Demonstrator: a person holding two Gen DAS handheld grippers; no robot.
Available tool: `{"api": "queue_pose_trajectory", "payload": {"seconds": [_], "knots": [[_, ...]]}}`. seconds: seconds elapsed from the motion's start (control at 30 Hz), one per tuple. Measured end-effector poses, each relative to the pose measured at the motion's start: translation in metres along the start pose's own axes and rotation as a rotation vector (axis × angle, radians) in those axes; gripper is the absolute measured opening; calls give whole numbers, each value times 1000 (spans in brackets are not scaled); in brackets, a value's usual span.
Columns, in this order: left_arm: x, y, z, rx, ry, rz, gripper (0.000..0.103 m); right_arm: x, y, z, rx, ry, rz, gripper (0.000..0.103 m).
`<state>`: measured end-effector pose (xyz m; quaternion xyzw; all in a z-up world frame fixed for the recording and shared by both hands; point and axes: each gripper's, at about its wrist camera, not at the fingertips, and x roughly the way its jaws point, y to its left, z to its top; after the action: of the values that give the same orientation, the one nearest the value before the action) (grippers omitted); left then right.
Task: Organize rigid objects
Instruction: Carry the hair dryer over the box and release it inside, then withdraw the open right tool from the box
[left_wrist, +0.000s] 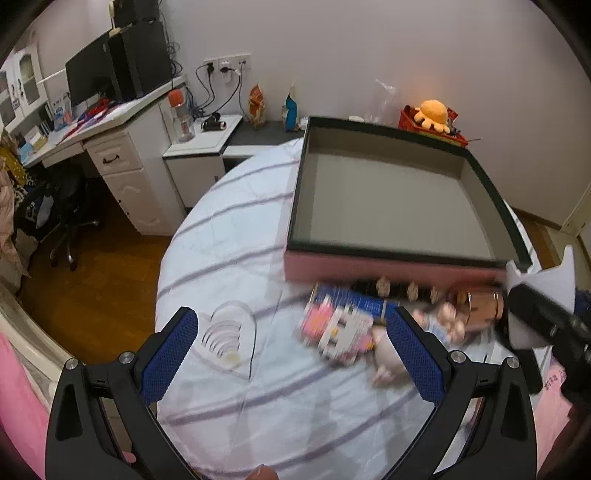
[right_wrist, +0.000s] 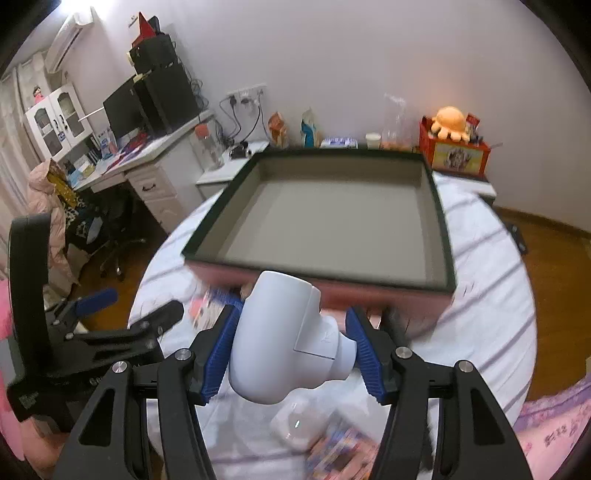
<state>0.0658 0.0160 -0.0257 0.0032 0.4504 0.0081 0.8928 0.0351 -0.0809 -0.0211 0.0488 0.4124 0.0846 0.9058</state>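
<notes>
In the left wrist view, the left gripper (left_wrist: 291, 347) fills the bottom of the frame, its two blue-padded fingers (left_wrist: 168, 354) spread wide with nothing between them but the bedsheet (left_wrist: 229, 236), white with thin purple stripes and a heart outline printed on it. Right of centre, low in the frame, a blurred heap of small items (left_wrist: 373, 321) lies on the sheet just below the box: a blue cylinder-shaped can, a pink and white blocky toy, a copper-coloured piece and a row of beads; details are too smeared to tell further. Above the heap, the open box (left_wrist: 391, 266) takes up the middle right, with a pink outer wall, a dark green rim and a plain grey inside. At the right edge, the white device (left_wrist: 554, 273) shows partly, held in the black right gripper.

In the right wrist view, the left gripper appears at the lower left edge. At the bottom centre, the right gripper (right_wrist: 295, 350) stands about half open, its blue ribbed pads pressed on either side of the white device (right_wrist: 284, 332), a smooth, glossy plastic body with a rounded bulbous head and a narrower cylindrical neck. It hangs above the sheet, just below the box's near pink wall in the frame. The box (right_wrist: 439, 221) fills the centre. Along the top right, an orange plush octopus (right_wrist: 452, 122) sits in a red crate.
</notes>
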Motion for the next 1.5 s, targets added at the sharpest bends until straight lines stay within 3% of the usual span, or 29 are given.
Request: {"api": "queue_pose_trajectory", "payload": {"seconds": [0.33,0.6,0.8,0.87,0.93,1.23,1.4,1.5], "knots": [[43,-18,68,15,-26,8,103,50,-36,56,28,-4,-70,61],[80,-28,91,27,-10,-1,103,115,-54,73,21,126,-124,61],[88,-29,90,28,4,-10,103,135,-55,68,13,211,-160,62],[85,-28,89,26,2,-9,103,132,-56,68,15,200,-162,76],[78,-25,87,21,-4,-11,103,124,-53,68,14,181,-156,82],[28,-12,68,7,-62,-23,103,55,-45,64,63,8,-102,85],[-1,-11,48,23,-91,-13,103,13,-43,42,103,-58,-79,86],[-12,-13,36,33,-90,-15,103,-6,-46,26,129,-82,-66,103]]}}
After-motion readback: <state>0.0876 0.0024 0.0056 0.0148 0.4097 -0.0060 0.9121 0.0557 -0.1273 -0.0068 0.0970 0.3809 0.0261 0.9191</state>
